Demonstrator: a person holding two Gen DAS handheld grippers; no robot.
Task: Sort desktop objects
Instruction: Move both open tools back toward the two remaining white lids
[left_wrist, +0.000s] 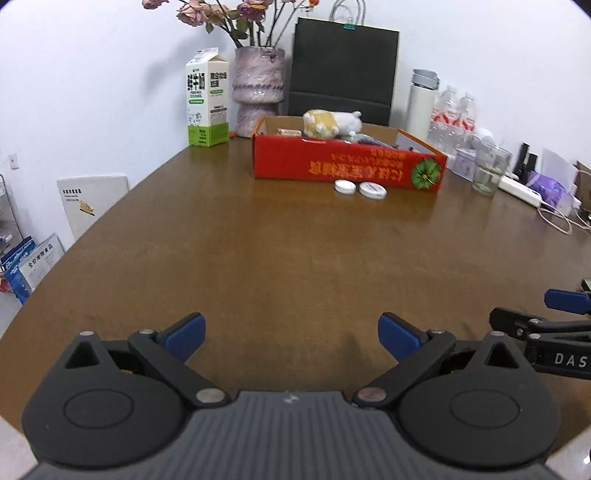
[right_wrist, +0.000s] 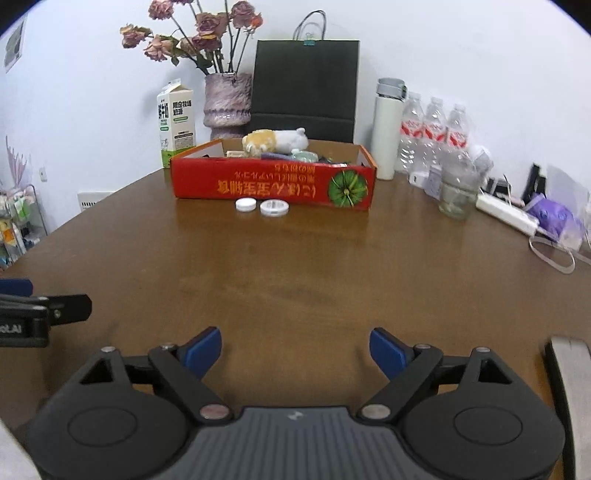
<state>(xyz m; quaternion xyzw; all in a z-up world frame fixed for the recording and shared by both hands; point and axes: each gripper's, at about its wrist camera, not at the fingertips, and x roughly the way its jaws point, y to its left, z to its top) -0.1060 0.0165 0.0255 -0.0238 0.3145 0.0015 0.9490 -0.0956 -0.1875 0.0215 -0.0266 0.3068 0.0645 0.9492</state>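
Note:
A red cardboard box (left_wrist: 343, 166) (right_wrist: 273, 184) stands at the far middle of the brown table (left_wrist: 277, 258) (right_wrist: 295, 266). It holds a plush toy (left_wrist: 332, 123) (right_wrist: 275, 142) and several small items. Two white round lids (left_wrist: 345, 186) (left_wrist: 372, 191) lie on the table just in front of it, also in the right wrist view (right_wrist: 246, 204) (right_wrist: 273, 207). My left gripper (left_wrist: 291, 336) is open and empty near the table's near edge. My right gripper (right_wrist: 295, 349) is open and empty beside it, and shows at the right edge of the left wrist view (left_wrist: 546, 314).
Behind the box stand a milk carton (left_wrist: 207, 103) (right_wrist: 175, 122), a vase of dried flowers (left_wrist: 258, 88) (right_wrist: 227, 99) and a black bag (left_wrist: 343, 70) (right_wrist: 304, 88). To the right are a white flask (right_wrist: 388, 129), water bottles (right_wrist: 432, 129), a glass (right_wrist: 456, 195), a power strip (right_wrist: 506, 214) and a purple pack (right_wrist: 554, 218).

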